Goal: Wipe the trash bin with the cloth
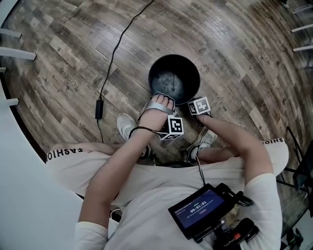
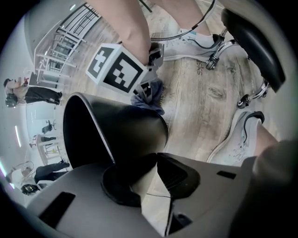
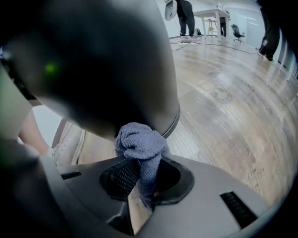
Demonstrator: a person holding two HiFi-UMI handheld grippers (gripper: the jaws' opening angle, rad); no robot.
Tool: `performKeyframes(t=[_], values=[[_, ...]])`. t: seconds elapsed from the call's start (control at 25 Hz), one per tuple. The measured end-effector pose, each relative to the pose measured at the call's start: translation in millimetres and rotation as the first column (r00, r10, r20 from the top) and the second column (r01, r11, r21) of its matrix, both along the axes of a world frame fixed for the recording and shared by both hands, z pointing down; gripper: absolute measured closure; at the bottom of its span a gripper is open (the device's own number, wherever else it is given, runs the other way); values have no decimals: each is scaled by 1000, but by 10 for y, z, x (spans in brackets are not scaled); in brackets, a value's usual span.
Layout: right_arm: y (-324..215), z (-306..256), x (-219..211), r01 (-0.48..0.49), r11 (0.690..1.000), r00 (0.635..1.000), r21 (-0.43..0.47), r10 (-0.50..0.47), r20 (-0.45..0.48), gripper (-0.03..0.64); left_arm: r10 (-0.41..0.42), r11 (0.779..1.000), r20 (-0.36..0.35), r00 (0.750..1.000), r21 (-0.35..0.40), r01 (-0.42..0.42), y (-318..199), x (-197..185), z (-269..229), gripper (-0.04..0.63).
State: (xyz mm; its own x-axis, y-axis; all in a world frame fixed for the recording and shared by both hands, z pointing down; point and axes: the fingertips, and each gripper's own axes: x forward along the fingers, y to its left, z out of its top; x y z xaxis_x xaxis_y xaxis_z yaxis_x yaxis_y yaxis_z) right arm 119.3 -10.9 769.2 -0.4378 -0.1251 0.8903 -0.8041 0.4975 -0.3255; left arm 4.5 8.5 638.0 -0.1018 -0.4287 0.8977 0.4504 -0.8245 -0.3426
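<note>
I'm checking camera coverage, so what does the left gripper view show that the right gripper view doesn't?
Only the left gripper view: the left gripper clamped on the trash bin at its rim, a marker cube and a white sneaker. Only the right gripper view: the right gripper pinching the cloth at the bin's outer wall, and a distant table. Both: the bin, the cloth and the wooden floor.

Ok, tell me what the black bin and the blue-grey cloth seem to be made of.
The round black trash bin: probably plastic or coated metal, smooth with dull sheen. The blue-grey cloth: fine looped pile, likely microfibre terry.
</note>
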Motion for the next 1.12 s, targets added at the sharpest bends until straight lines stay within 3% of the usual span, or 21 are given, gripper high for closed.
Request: performKeyframes(t=[0.2, 0.32, 0.64, 0.84, 0.88, 0.92, 1.12], values=[[295, -599, -45, 9, 999, 998, -39, -7, 55, 541, 10, 1000, -24, 1000, -4, -10, 16, -5, 17, 488], [388, -1042, -120, -38, 998, 994, -58, 44, 103, 541, 8, 1000, -55, 998, -24, -10, 55, 12, 24, 451], [321, -1993, -195, -141, 990, 970, -16, 141, 200, 541, -4, 994, -107, 994, -110, -8, 94, -47, -24, 390], [193, -2049, -211, -158, 987, 963, -2, 155, 220, 541, 27, 998, -96, 995, -51, -32, -3, -88, -34, 398], [168, -2034, -228, -156, 988, 964, -2, 153, 219, 541, 37, 998, -92, 995, -42, -41, -7, -76, -37, 445], [144, -2018, -244, -155, 988, 964, -4, 152, 218, 541, 41, 998, -90, 995, -41, -45, -6, -65, -42, 477], [84, -1815, -267, -116, 993, 976, 4, 113, 187, 541, 37, 997, -75, 997, -63, -41, 41, -17, -42, 497]])
